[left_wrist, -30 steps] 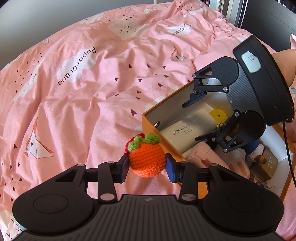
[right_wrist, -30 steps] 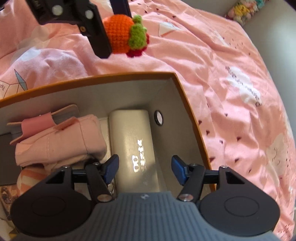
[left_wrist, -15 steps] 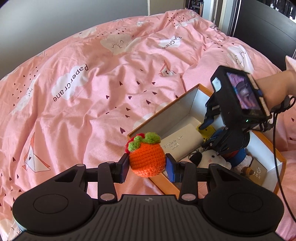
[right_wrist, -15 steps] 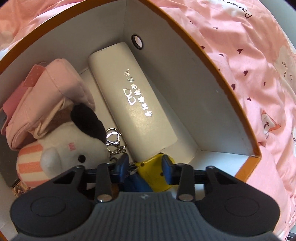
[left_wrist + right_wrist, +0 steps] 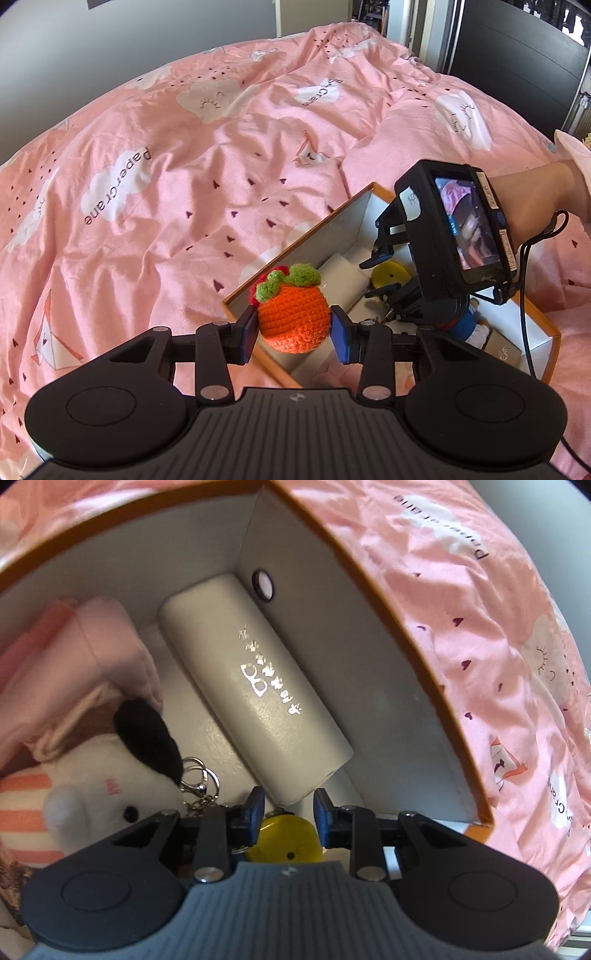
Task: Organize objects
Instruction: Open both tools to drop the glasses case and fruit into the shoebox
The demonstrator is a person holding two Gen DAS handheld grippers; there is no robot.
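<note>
Two grippers, catalogued from the pads outward.

Left gripper (image 5: 293, 330): matte black plastic frame, ribbed body, blue pads. Jaws partly closed and pressed on both flanks of a crocheted orange fruit (image 5: 293, 321), round, coarse-stitched yarn, with green leaf tufts and a red trim on top. The fruit is held in the air above the near rim of the box.

Right gripper (image 5: 288, 818): same black build, blue pads. Jaws have just been closing and now stand narrow, either side of a yellow toy (image 5: 286, 840), smooth, rounded and glossy, lying on the box floor. The pads sit close against the toy's sides; whether they actually press on it cannot be told. The gripper reaches down inside the box, a bare forearm (image 5: 535, 195) behind it.

Box (image 5: 369, 672): rectangular card, orange outside and along the rim, pale grey-white inside, with a round metal-ringed hole (image 5: 263, 584) in one end wall.

Contents, right wrist view: grey glasses case (image 5: 255, 709), oblong with rounded ends, fine-grained leatherette, silver foil lettering, along one wall just beyond the yellow toy; plush animal (image 5: 92, 786), white fleece, black ear, orange-striped body, with a metal keyring clasp (image 5: 199, 779); pink folded fabric (image 5: 81, 657), soft and quilted, in the far corner.

Bedcover (image 5: 184, 184): pink cotton, creased, printed with white clouds and small dark triangles; the box rests on it.
</note>
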